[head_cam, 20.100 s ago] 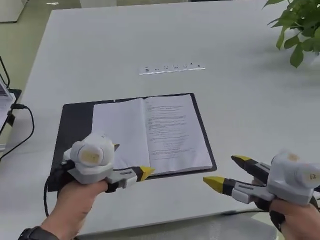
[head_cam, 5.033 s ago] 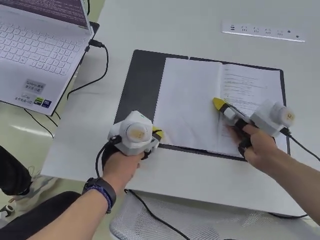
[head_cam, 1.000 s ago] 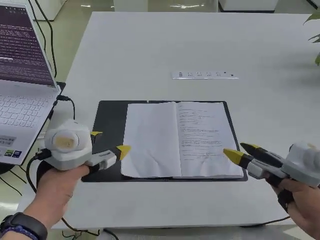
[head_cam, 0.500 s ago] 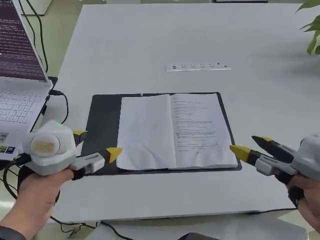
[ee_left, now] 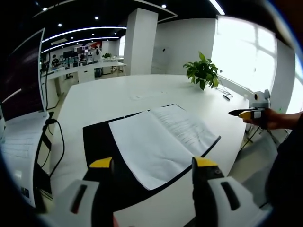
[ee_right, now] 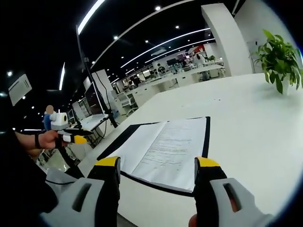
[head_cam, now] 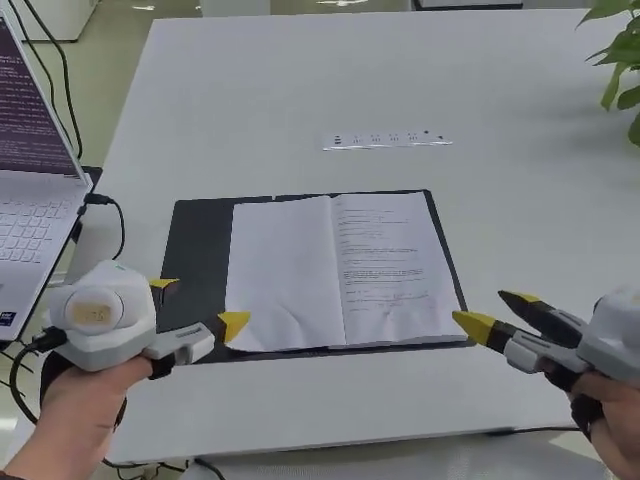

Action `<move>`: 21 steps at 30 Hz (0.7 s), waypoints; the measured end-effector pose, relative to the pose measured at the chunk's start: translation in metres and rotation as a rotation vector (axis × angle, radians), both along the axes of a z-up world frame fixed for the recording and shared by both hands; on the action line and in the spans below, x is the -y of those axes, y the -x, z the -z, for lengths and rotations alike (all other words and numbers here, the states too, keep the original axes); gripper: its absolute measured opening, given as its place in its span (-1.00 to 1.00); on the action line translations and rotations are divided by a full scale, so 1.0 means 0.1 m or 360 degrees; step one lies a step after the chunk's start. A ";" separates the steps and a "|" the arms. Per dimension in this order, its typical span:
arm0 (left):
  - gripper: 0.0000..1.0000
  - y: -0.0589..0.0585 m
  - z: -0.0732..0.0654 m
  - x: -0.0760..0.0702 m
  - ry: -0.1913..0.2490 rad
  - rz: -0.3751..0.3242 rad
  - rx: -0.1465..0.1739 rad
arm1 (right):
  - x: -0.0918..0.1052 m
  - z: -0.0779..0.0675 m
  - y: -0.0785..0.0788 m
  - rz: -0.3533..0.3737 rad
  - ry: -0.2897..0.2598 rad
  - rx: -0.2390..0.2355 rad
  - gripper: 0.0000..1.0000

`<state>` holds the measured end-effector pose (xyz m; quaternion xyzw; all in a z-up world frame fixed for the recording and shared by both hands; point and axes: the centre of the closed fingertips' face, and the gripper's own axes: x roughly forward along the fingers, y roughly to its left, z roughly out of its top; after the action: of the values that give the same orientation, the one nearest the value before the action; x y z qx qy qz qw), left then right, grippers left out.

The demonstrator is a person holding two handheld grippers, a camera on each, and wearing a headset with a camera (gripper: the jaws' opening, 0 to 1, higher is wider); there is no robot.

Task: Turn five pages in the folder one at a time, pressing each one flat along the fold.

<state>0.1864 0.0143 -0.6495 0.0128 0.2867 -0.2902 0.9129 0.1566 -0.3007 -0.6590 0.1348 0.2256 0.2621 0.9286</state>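
The black folder [head_cam: 198, 262] lies open and flat on the white table. Its left page [head_cam: 280, 275] is blank and slightly creased, and its right page [head_cam: 395, 265] is printed. My left gripper [head_cam: 200, 303] hovers open at the folder's near left corner, with nothing between its fingers. My right gripper [head_cam: 497, 312] is open just off the near right corner, also holding nothing. In the left gripper view the jaws [ee_left: 152, 162] frame the folder [ee_left: 156, 137], with the right gripper [ee_left: 242, 113] beyond it. In the right gripper view the open gripper [ee_right: 157, 161] faces the folder [ee_right: 165, 146] and the left gripper [ee_right: 75, 138].
An open laptop [head_cam: 25, 190] stands at the left edge, its cable [head_cam: 105, 215] running near the folder. A built-in power strip [head_cam: 388, 140] sits behind the folder. A green plant [head_cam: 615, 50] is at the far right. The table's front edge [head_cam: 330, 440] is close to both hands.
Five seconds ago the right gripper's tip pressed on the fold; it is now off the folder at the near right. Over the last second mainly the view shifted.
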 end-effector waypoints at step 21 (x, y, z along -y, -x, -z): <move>0.34 -0.13 0.13 0.75 0.0005 0.0243 -0.0055 | 0.16 0.06 0.01 0.0047 -0.0016 -0.0034 0.25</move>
<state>0.1998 -0.0611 -0.6625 0.0282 0.3001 -0.3597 0.8830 0.1559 -0.3171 -0.6655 0.1455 0.2321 0.2479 0.9292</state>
